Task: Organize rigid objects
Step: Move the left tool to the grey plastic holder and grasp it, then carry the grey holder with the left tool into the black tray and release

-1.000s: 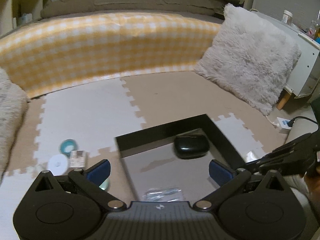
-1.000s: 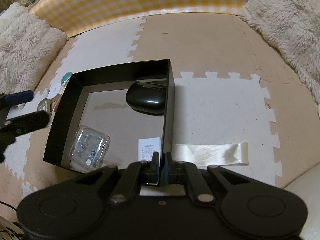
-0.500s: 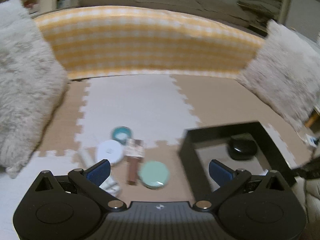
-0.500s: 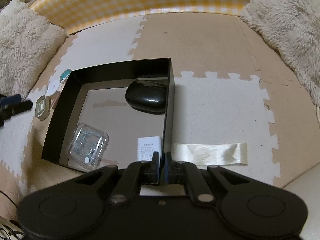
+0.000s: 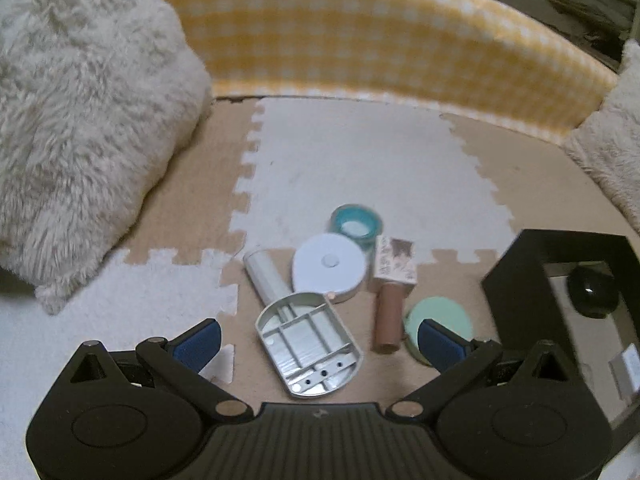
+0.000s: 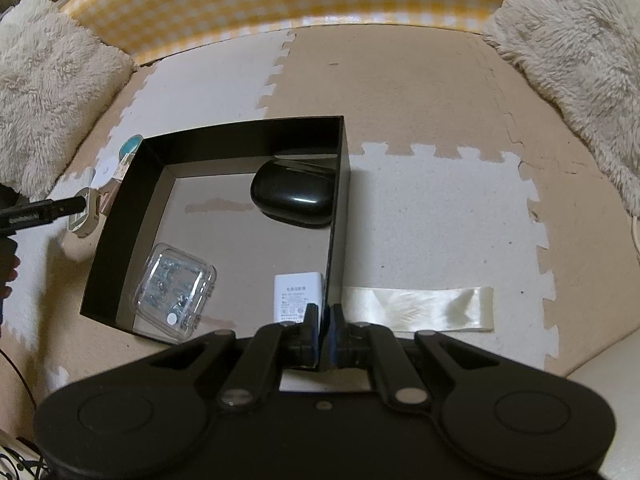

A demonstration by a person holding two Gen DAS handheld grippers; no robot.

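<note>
The black open-topped box (image 6: 224,216) is taken as the landmark. Its right wall is pinched near the front corner by the right gripper (image 6: 325,322), whose jaws are pressed almost fully together on that thin wall, so the box is kept in place. Inside the box can be seen a shiny black rounded case (image 6: 294,196), a clear plastic case (image 6: 174,292) and a white charger block (image 6: 298,294). The loose things are heaped just outside the box's left wall. Nearest of them is the silver metal oval tray with ribs (image 5: 308,344), and its long axis is tipped from near-right to far-left. The left gripper (image 5: 318,340) is held over it with its blue pads spread wide apart and nothing gripped; the tray lies between them, a little toward the left pad. Further from the box lie a white round disc (image 5: 330,268), a teal ring (image 5: 356,226), a brown tube (image 5: 388,316) and a pale green round lid (image 5: 438,320). The picture is blurry, so whether the pads touch the tray cannot be told for sure. The left hand is the nearer one.
</note>
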